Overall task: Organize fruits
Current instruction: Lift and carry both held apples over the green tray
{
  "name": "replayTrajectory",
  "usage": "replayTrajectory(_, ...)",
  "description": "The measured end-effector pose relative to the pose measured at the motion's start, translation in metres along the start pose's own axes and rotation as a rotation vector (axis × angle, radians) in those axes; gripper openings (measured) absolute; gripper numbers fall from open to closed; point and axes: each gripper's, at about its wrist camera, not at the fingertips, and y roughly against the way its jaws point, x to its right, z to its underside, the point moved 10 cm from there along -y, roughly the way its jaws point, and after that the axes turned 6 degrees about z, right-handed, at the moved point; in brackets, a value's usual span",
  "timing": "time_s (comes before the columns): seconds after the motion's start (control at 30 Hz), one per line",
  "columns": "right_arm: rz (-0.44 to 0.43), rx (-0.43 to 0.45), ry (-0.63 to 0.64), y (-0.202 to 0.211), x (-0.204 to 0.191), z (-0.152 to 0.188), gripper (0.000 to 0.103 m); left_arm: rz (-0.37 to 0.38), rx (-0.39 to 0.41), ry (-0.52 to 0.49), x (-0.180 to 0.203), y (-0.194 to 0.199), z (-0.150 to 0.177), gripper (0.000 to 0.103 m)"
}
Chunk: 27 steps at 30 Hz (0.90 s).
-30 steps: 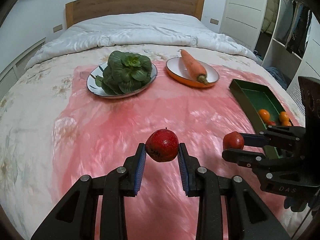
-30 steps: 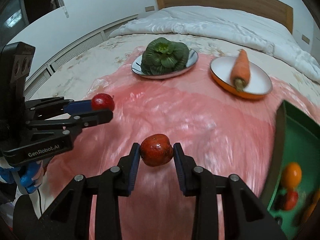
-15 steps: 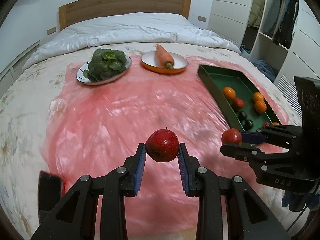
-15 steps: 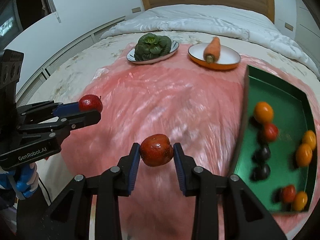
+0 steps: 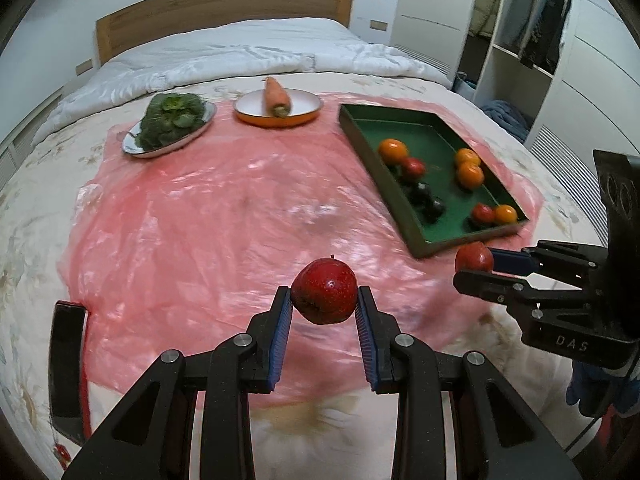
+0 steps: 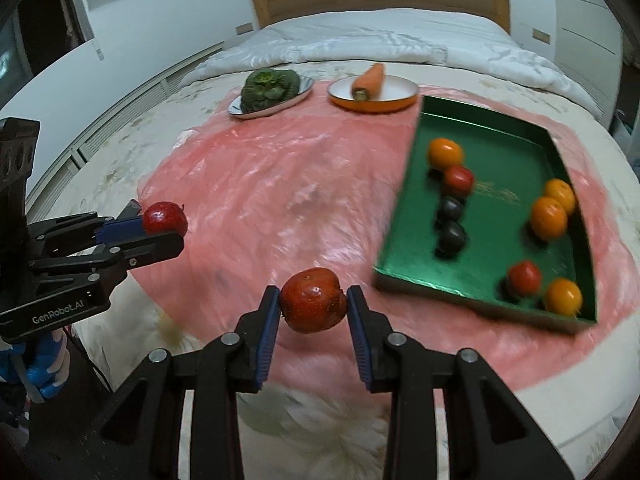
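The left gripper [image 5: 324,312] holds 1 red apple [image 5: 324,297] clamped between its blue pads. The right gripper [image 6: 312,312] likewise grips a second red apple [image 6: 313,305]. Both fruits hang above the pink sheet [image 5: 208,216]. The green tray [image 6: 404,256] lies ahead and to the right. Recommended: carry each apple over the near rim, lower it onto bare tray floor, clear of the fruit already inside, then release.

Even indoor light, glare on the pink plastic sheet [image 5: 208,216], blurred, fisheye-bent edges.
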Motion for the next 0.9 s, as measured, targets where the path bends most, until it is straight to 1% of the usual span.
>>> replayTrajectory(0.23,0.053,0.025,-0.036,0.022,0.035,0.019,0.051,0.029,-0.024,-0.032,0.042,-0.002,0.007,0.027)
replayTrajectory(0.47,0.088,0.064,-0.115,0.039,0.078,0.030,0.051,0.054,-0.056,-0.060,0.073,-0.015,0.007,0.027)
replayTrajectory(0.7,0.124,0.100,-0.173,0.052,0.118,0.031,0.051,0.083,-0.070,-0.081,0.099,-0.029,-0.005,0.027)
replayTrajectory(0.9,0.137,0.117,-0.209,0.048,0.146,0.023,0.051,0.094,-0.076,-0.089,0.108,-0.045,-0.022,0.027)
